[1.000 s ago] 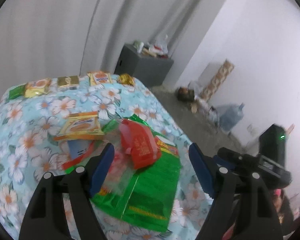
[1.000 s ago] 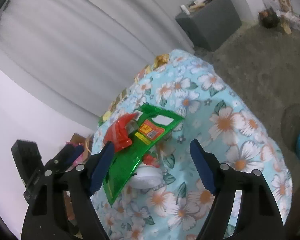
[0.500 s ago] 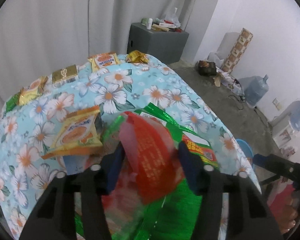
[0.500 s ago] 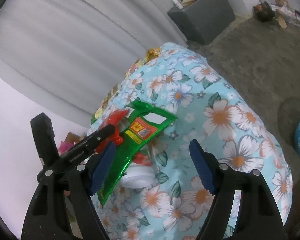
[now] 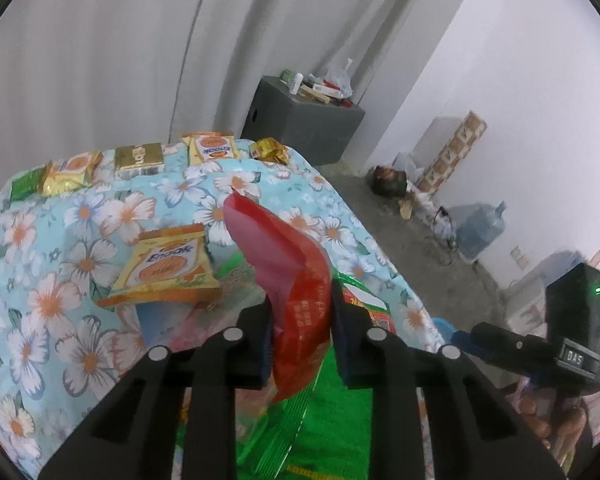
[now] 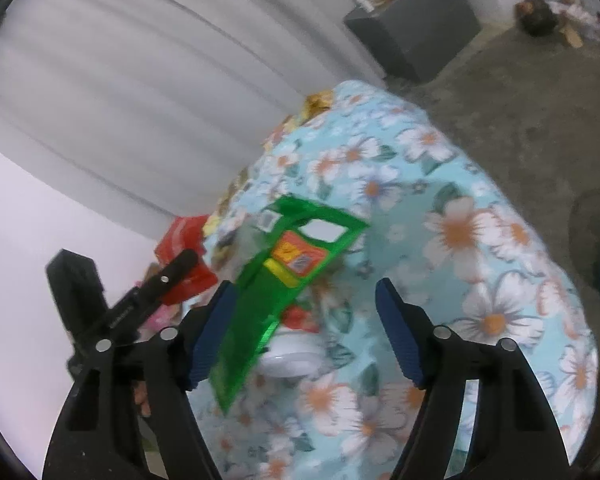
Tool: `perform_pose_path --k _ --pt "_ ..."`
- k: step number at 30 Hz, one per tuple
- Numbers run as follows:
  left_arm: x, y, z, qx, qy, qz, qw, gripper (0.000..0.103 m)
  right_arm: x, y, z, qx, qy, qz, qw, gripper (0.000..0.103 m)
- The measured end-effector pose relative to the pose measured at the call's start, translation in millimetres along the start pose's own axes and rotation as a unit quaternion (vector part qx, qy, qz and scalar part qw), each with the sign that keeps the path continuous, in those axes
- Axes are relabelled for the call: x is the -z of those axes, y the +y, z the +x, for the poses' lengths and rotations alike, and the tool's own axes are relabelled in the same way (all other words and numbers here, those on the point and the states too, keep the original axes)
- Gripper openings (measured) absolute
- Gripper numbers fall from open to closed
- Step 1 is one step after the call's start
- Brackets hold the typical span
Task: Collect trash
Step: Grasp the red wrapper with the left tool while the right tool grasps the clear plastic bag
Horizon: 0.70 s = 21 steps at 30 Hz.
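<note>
1. Wrapper, red (image 5: 296,280), crumpled plastic with printed lettering, is clamped between the two fingers of the left tool (image 5: 300,334) and stands up out of them, lifted above the tabletop (image 5: 80,216).
2. In the right wrist view the same red wrapper (image 6: 182,240) shows at the tip of the left tool (image 6: 180,270), off the left edge of the tabletop (image 6: 480,280).
3. Directly under the left tool lies a large green packet (image 5: 332,412), flat on the flowered blue cloth; in the right wrist view this green packet (image 6: 284,280) reaches between the fingers of the right tool (image 6: 304,332), touching or just beside the left finger.
4. The right tool's fingers stand wide apart, gripping nothing.
5. A white round lid or cup (image 6: 290,356) sits just beyond the green packet's lower part, partly hidden by it.
6. Left of the red wrapper, an orange-and-yellow snack packet (image 5: 164,268) lies on the cloth, overlapping a blue packet (image 5: 156,320).
7. Along the tabletop's far edge sits a row of packets: a green one (image 5: 24,184), a yellow one (image 5: 70,170), a gold one (image 5: 139,160), an orange-and-white one (image 5: 210,148) and a crumpled gold wrapper (image 5: 270,150).
8. Beyond the tabletop stands a dark grey cabinet (image 5: 300,120) with clutter on top, against a white curtain (image 5: 120,40).
9. On the floor by the right wall is a blue water jug (image 5: 478,232).
</note>
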<state>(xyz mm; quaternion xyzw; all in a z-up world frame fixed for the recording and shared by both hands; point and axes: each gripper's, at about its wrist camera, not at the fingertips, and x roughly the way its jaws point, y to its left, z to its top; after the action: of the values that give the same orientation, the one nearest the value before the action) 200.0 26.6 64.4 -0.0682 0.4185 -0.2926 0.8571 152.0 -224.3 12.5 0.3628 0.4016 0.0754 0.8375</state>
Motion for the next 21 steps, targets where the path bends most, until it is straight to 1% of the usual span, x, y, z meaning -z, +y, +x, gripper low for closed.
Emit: perform_pose_path --k 4,8,12,16,18,21 --pt "5 12 -21 0.007 -0.025 -0.023 0.9994 0.020 -5 12 11 -0.047 0.022 0.005 0.999 0.060" --pt "13 25 -37 -0.009 -0.042 -0.037 0.9984 0.020 -10 26 30 -0.093 0.055 0.008 0.994 0.056" --pt "24 39 -43 -0.027 -0.040 -0.055 0.9973 0.020 -18 36 52 -0.103 0.079 0.012 0.991 0.053" --pt "37 49 -36 -0.037 -0.024 -0.066 0.9968 0.020 -31 37 76 -0.109 0.095 0.030 0.989 0.053" --pt "41 52 -32 -0.043 -0.018 -0.067 0.9967 0.020 -38 33 88 -0.104 0.103 0.041 0.988 0.052" --pt "48 54 -29 -0.044 -0.011 -0.070 0.9965 0.020 -43 28 103 -0.082 0.112 0.052 0.989 0.051"
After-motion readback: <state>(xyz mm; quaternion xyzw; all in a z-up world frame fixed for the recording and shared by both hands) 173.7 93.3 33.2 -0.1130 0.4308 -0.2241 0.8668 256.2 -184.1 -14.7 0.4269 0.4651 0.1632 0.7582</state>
